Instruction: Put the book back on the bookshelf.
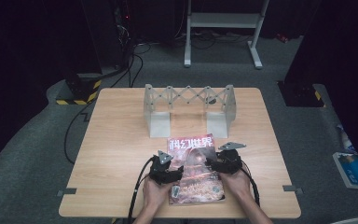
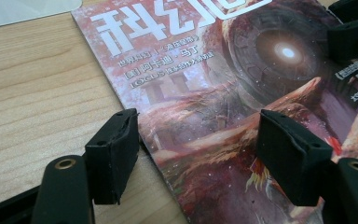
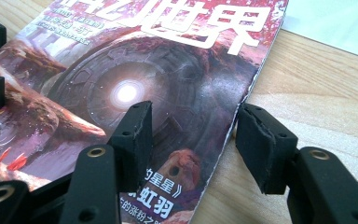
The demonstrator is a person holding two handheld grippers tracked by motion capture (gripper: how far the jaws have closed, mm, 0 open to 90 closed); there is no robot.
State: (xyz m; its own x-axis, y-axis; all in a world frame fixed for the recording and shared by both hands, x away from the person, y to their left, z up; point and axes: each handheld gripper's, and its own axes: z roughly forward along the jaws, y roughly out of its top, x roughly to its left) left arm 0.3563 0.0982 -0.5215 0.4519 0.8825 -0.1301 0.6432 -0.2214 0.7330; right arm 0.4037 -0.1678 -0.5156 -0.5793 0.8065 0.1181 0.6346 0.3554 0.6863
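A magazine point(image 1: 195, 169) with a reddish science-fiction cover and large white Chinese title characters lies flat on the wooden table point(image 1: 116, 140), near the person's edge and roughly at the middle of its width. Behind it, toward the far side, stands a grey expanding book rack point(image 1: 189, 108) with a scissor-lattice back, empty between its two end plates.

The person works one gripper at each long side of the magazine. The left gripper point(image 1: 168, 173) sits at the cover's left edge; in the left gripper view its jaws stand wide, one pad on the bare wood just beside the edge and the other over the cover, nothing clamped between them. The right gripper point(image 1: 223, 163) sits at the right edge, its jaws likewise spread: in the right gripper view one pad rests over the cover and the other stands just off the edge above the wood. Neither tool grips the magazine.
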